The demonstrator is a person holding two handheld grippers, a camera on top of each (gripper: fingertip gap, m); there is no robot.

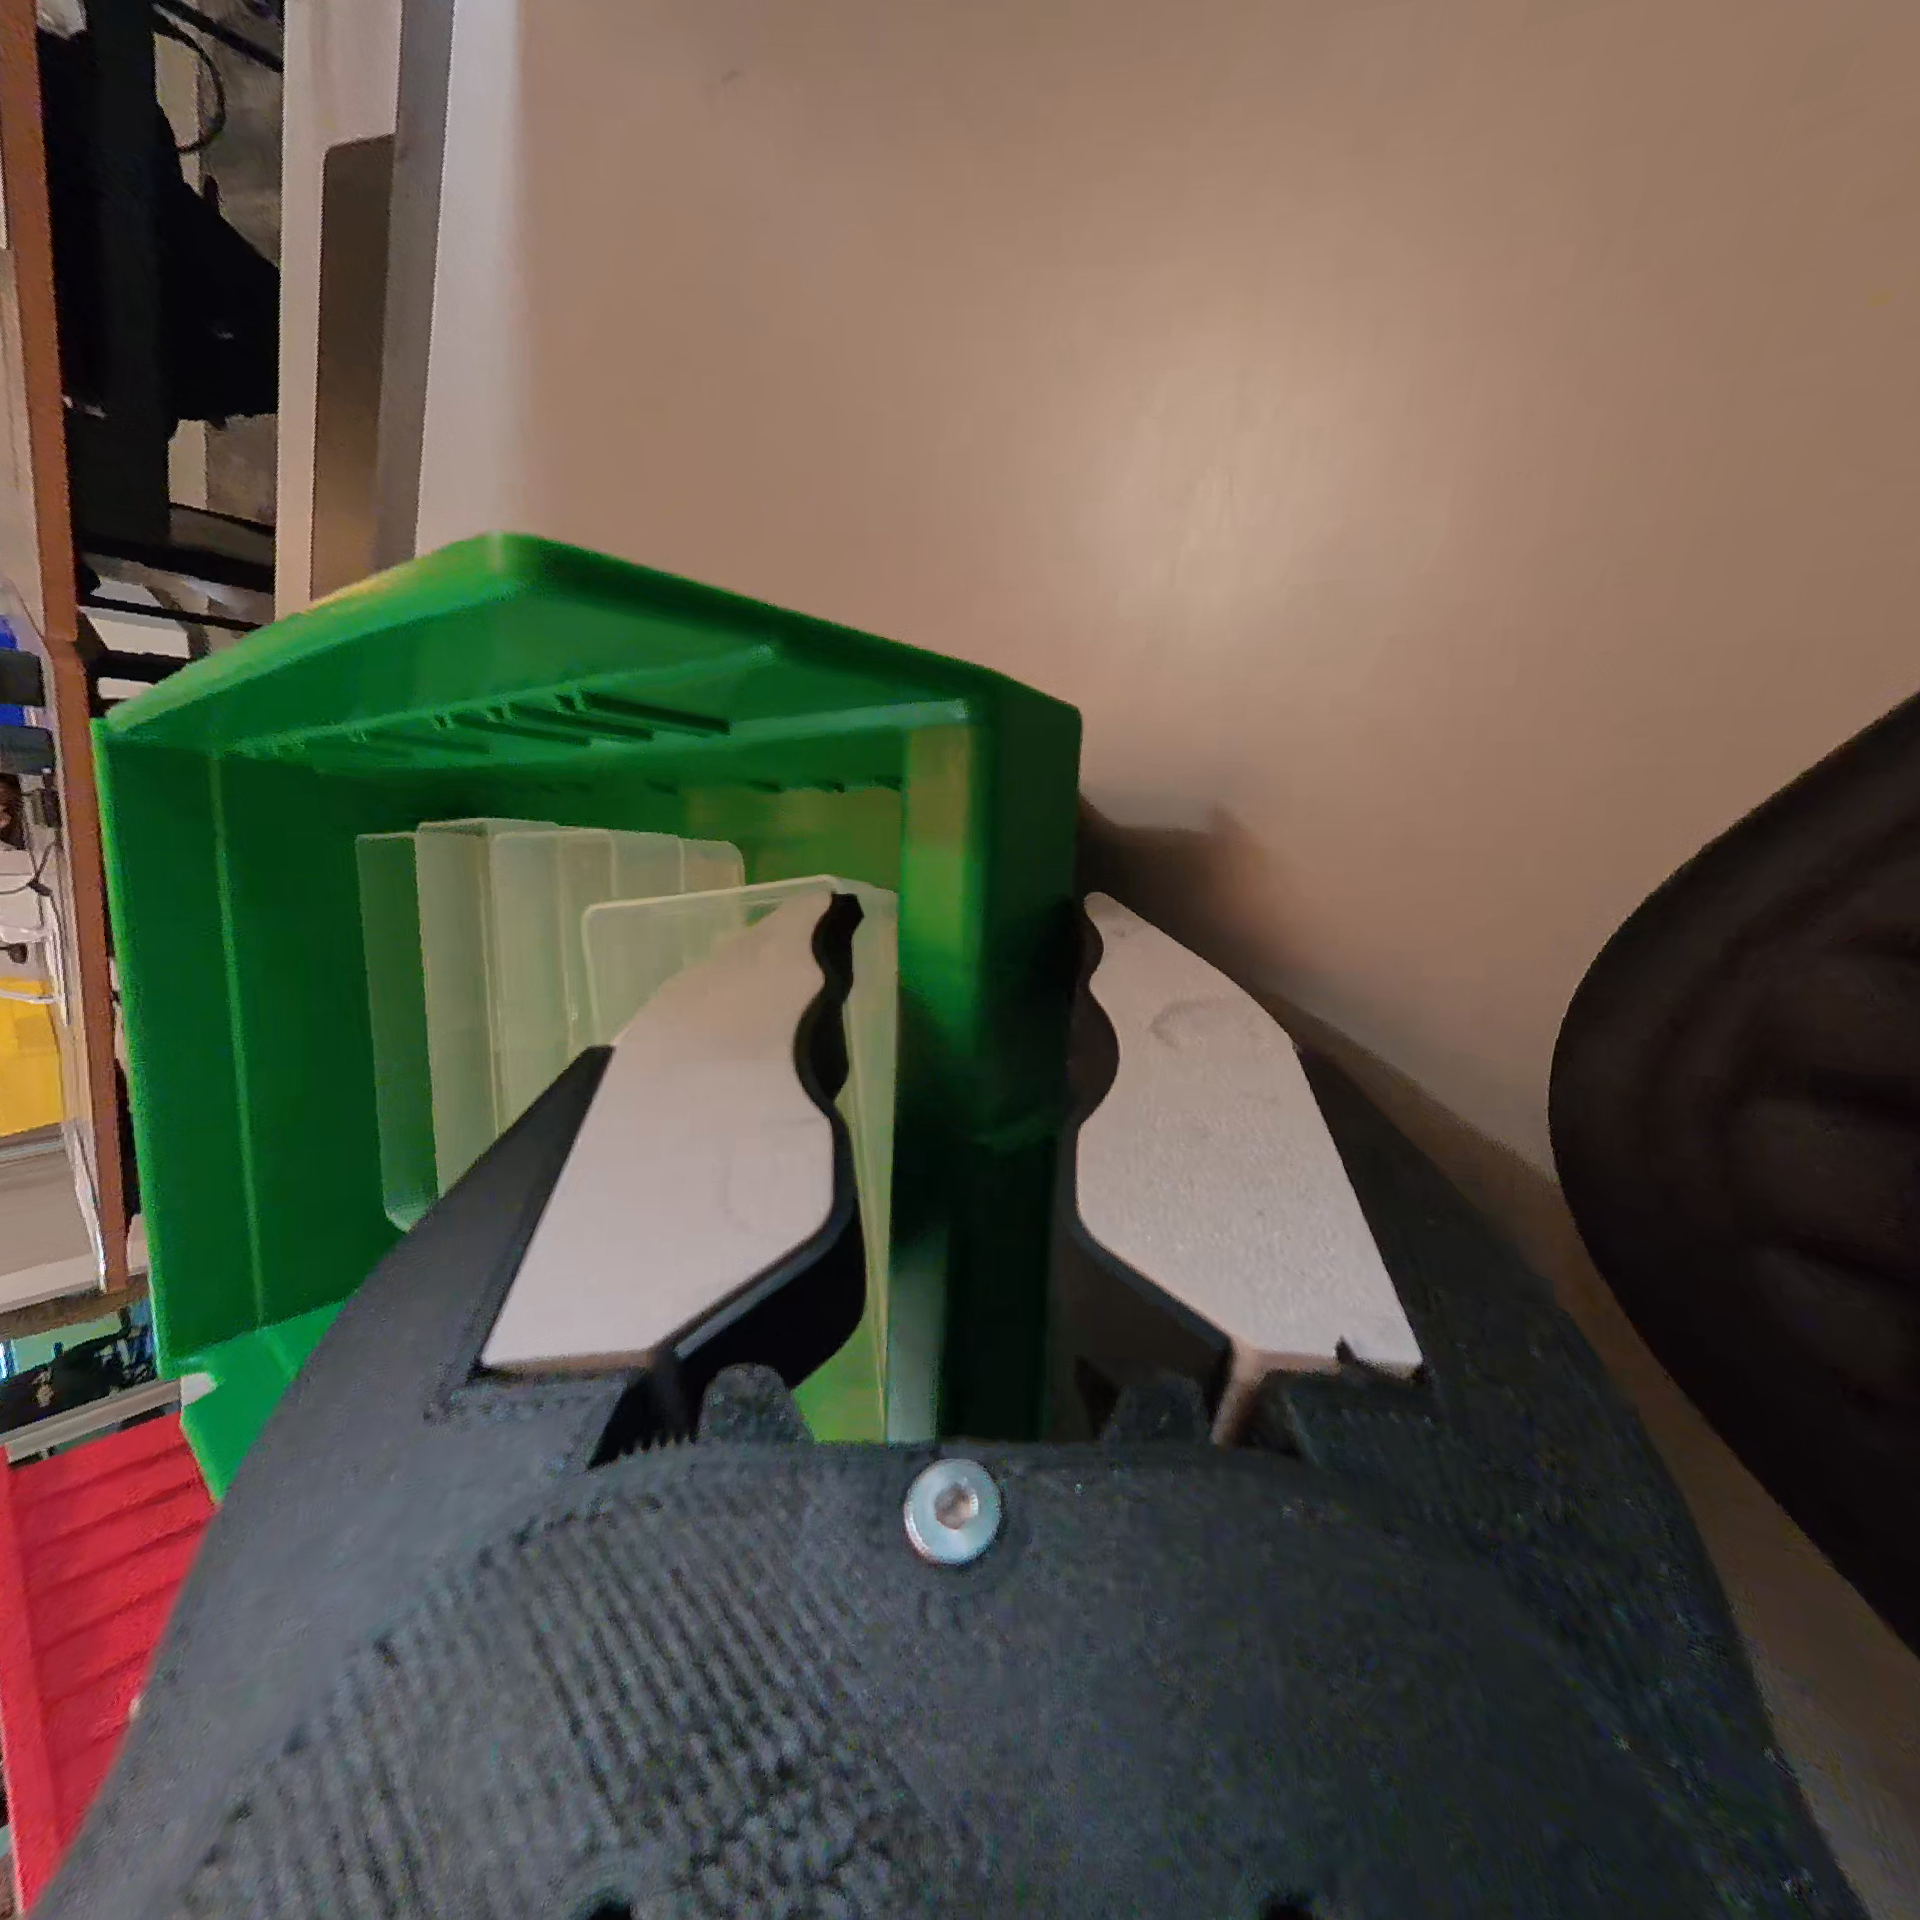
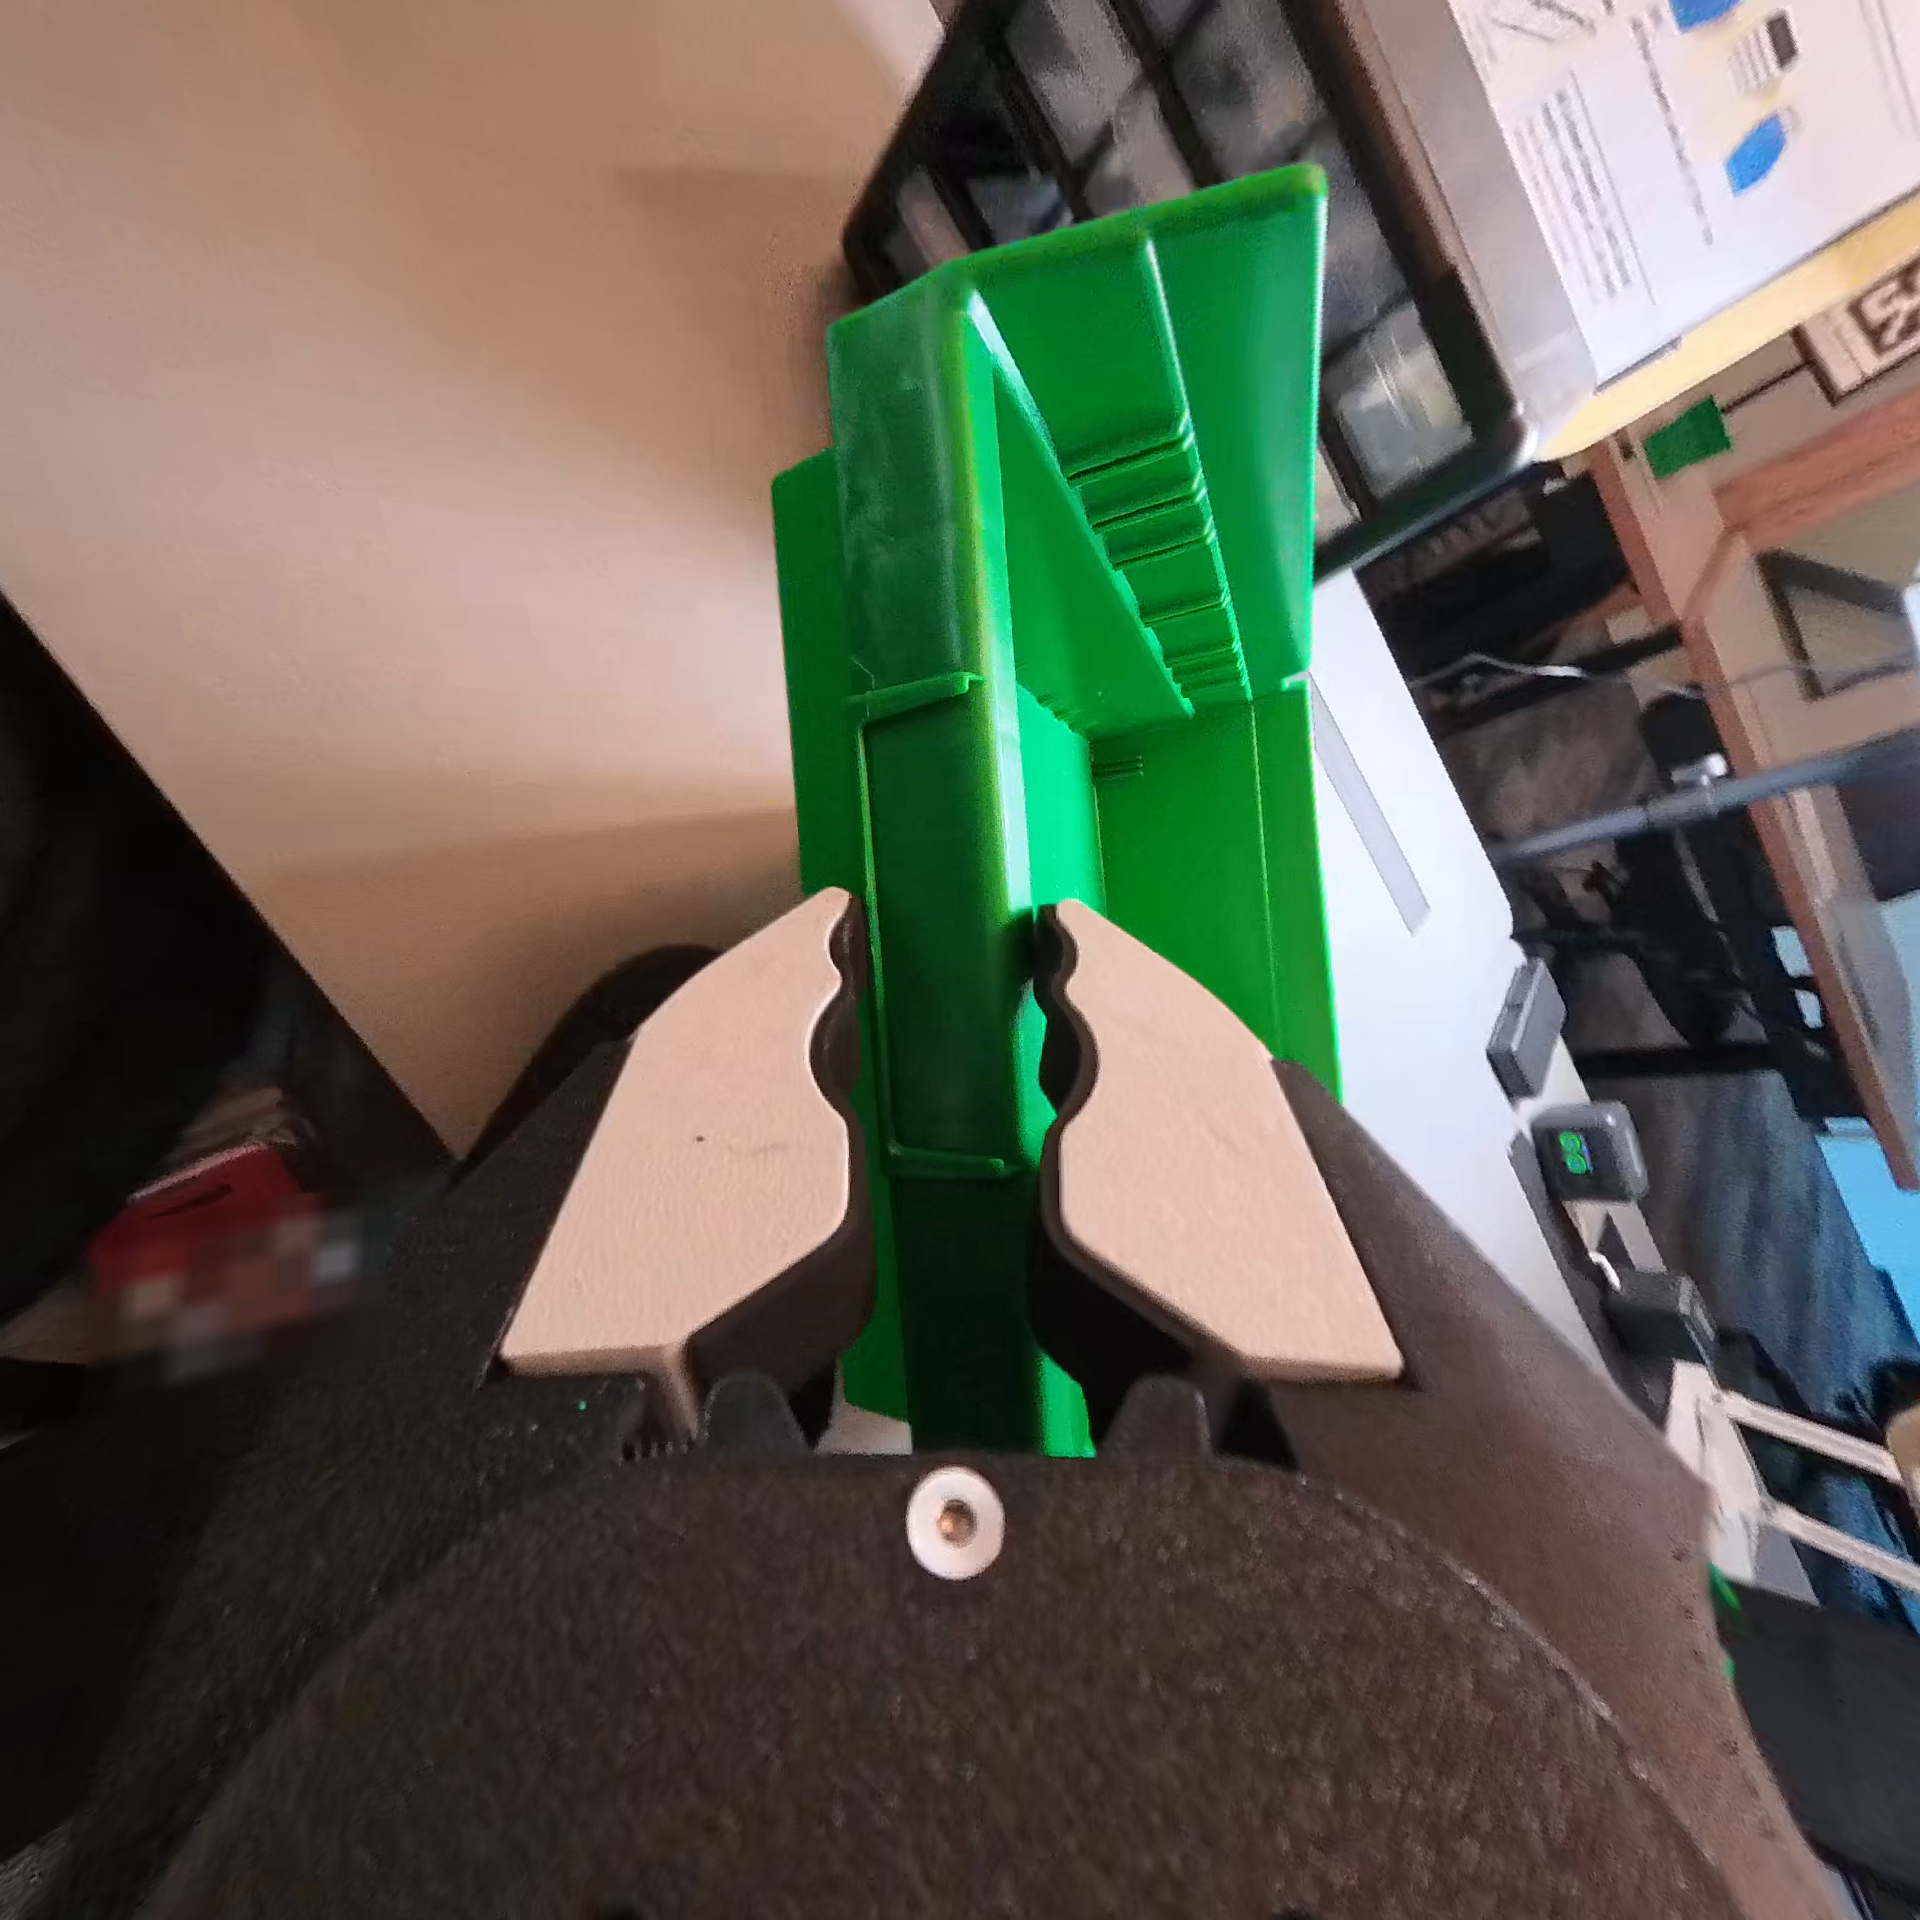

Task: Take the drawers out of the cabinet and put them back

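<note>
The green cabinet (image 1: pixel 291 987) lies on a beige table (image 1: pixel 1247 416), its open side facing me. Several clear drawers (image 1: pixel 468 987) stand inside it in the left wrist view. My left gripper (image 1: pixel 956 914) is shut across the cabinet's right wall (image 1: pixel 997 831), one finger (image 1: pixel 707 1122) inside against a clear drawer panel (image 1: pixel 873 1091), the other finger (image 1: pixel 1195 1122) outside. In the right wrist view my right gripper (image 2: pixel 943 925) is shut on a wall (image 2: pixel 935 1018) of the cabinet (image 2: pixel 1195 831). That view shows the inner rails (image 2: pixel 1153 561) and no drawers.
A black rounded shape (image 1: pixel 1766 1143) is close on the right of the left gripper. A red surface (image 1: pixel 73 1610) lies at lower left. A black rack of small bins (image 2: pixel 1122 135) stands behind the cabinet. Wooden shelving (image 2: pixel 1766 675) and cluttered gear fill the right.
</note>
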